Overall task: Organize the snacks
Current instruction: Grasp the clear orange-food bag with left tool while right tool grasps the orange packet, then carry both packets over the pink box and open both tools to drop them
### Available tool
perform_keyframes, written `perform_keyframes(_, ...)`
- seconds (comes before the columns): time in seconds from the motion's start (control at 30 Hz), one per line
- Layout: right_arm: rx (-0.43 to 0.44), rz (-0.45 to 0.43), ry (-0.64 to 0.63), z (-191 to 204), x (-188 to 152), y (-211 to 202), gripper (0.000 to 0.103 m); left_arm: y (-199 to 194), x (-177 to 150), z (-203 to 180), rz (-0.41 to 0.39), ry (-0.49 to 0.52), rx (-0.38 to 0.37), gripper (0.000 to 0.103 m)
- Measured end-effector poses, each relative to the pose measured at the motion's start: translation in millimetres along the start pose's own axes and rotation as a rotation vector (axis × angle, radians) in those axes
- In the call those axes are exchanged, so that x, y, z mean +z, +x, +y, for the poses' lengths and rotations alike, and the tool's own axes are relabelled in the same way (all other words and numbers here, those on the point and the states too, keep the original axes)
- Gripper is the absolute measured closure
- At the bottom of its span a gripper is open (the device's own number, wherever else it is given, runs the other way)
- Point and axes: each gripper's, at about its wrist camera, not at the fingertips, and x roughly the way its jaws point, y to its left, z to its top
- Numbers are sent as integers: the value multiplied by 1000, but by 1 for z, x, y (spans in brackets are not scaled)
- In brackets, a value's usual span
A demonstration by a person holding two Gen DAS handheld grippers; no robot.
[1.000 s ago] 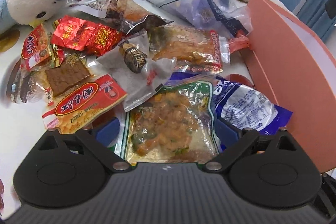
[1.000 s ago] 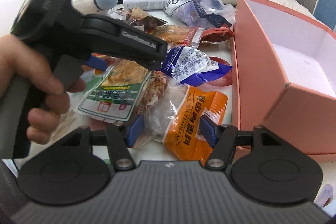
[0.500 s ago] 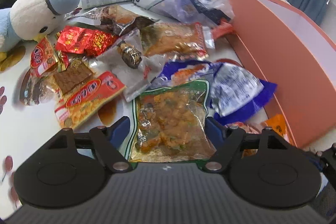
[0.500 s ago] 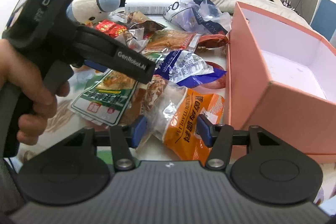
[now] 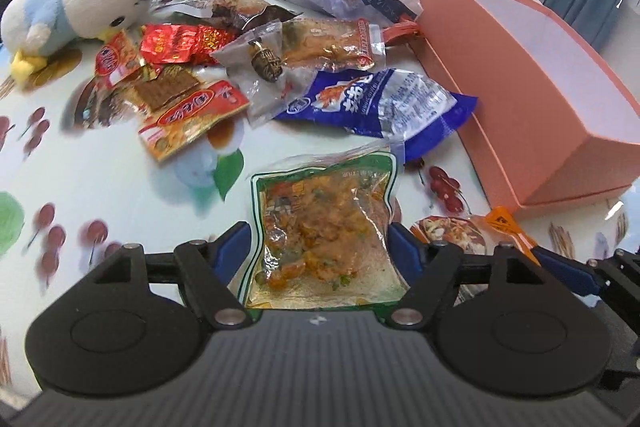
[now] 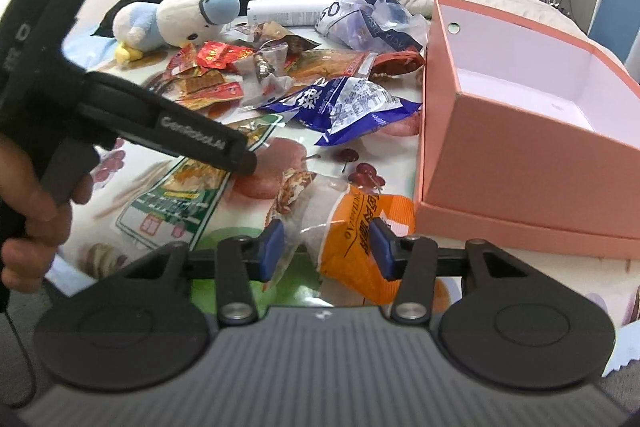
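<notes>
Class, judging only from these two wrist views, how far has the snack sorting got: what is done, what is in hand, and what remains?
Done: nothing visibly; the pink box shows only its bare white inside. In hand: the left gripper is shut on the green-edged pouch, and the right gripper is shut on the orange packet. Left: the blue packet, red packets and other snacks lie scattered on the table.
</notes>
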Motion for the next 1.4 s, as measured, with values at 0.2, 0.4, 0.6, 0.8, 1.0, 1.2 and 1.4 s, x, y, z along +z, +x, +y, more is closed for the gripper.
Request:
perform_keyframes(0.2,14,-9,15,-3,-1,-14,55,-25,-7,0,-14,-30,-11,25)
perform_keyframes(0.4,16,-19,47,-8,2,-26,60,-49,-8,-2,-28,-42,-9,24)
perform_keyframes(0.6,47,-10,89,-13,2,-28,66,-58,-11,-5,-38,-45,-10,24)
perform_keyframes(0.8,49,-25,99,-16,2,-37,67,-70,-9,-9,-41,-50,-12,24)
perform_keyframes(1.0,56,-56,123,-25,13,-59,67,-94,5,-20,-63,-36,-13,24)
perform_keyframes(1.2,40,-125,135,-36,30,-91,67,-115,20,-39,-107,-5,-36,24)
perform_keyframes(1.4,4,-190,145,-51,43,-113,67,-128,37,-62,-156,28,-86,24)
